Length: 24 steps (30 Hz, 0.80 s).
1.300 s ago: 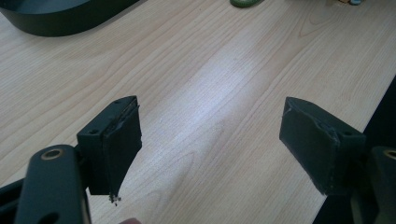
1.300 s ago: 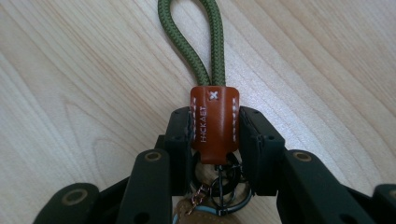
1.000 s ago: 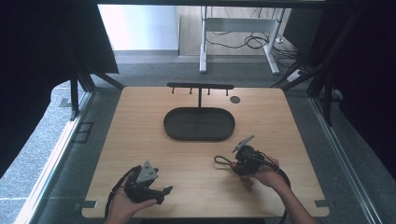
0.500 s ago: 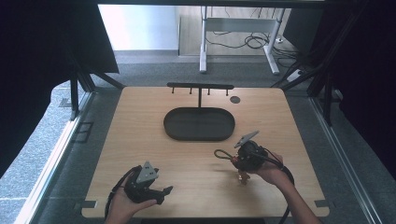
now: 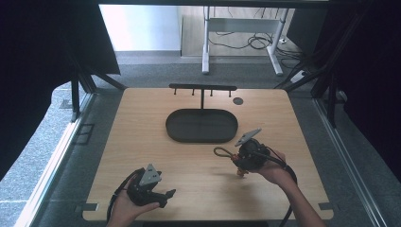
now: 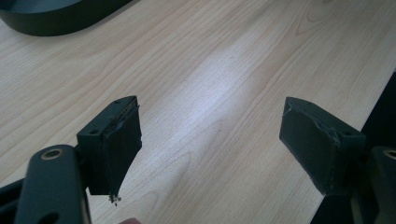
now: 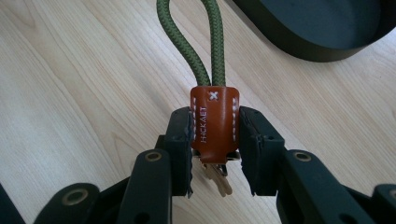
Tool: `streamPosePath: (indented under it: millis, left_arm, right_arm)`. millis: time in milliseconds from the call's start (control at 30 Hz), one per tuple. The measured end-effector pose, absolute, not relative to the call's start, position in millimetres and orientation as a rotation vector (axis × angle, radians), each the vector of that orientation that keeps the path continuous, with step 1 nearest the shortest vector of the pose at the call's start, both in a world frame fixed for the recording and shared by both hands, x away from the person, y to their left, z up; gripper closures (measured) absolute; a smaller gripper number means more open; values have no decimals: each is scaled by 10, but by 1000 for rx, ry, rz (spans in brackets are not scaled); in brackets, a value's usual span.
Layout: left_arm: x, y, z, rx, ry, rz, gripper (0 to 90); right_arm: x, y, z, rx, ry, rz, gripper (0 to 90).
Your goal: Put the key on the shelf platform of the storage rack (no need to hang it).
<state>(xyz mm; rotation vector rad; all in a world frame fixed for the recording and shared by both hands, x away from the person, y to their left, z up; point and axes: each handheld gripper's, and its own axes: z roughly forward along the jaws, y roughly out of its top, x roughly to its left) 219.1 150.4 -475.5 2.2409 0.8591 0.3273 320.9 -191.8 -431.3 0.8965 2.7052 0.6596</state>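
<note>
The fingers [image 7: 180, 140] of the right gripper [image 7: 215, 149] pinch a brown leather tab [image 7: 214, 123] from both sides. A green cord loop [image 7: 205, 42] rises out of the tab's top, and a small metal clip [image 7: 218, 176] hangs below it between the jaws. In the high view the right gripper [image 5: 242, 163] holds this keychain [image 5: 226, 153] above the wooden table [image 5: 142, 137], just in front of the dark oval tray [image 5: 201, 125], with the loop pointing left. Behind the tray stands a low black rack [image 5: 202, 88]. The left gripper [image 5: 163, 195] sits near the table's front edge, well apart, its fingers [image 6: 114, 144] spread wide over bare wood.
</note>
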Motion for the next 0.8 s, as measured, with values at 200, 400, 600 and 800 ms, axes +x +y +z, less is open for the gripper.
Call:
streamPosePath:
  millis: [200, 400, 600, 800]
  left_arm:
    - [2206, 1493, -4784, 2253, 859, 317, 211]
    - [2211, 1451, -4823, 2288, 842, 296, 209]
    - [2206, 1437, -4824, 2297, 836, 294, 208]
    - [2208, 1426, -4835, 2303, 834, 288, 208]
  right_arm:
    - [3196, -1873, -4315, 876, 2714, 657, 666]
    - [3186, -1840, -4289, 858, 2714, 652, 666]
    - [3179, -1809, -4287, 851, 2704, 638, 666]
    - [3181, -1810, -4296, 852, 2705, 646, 666]
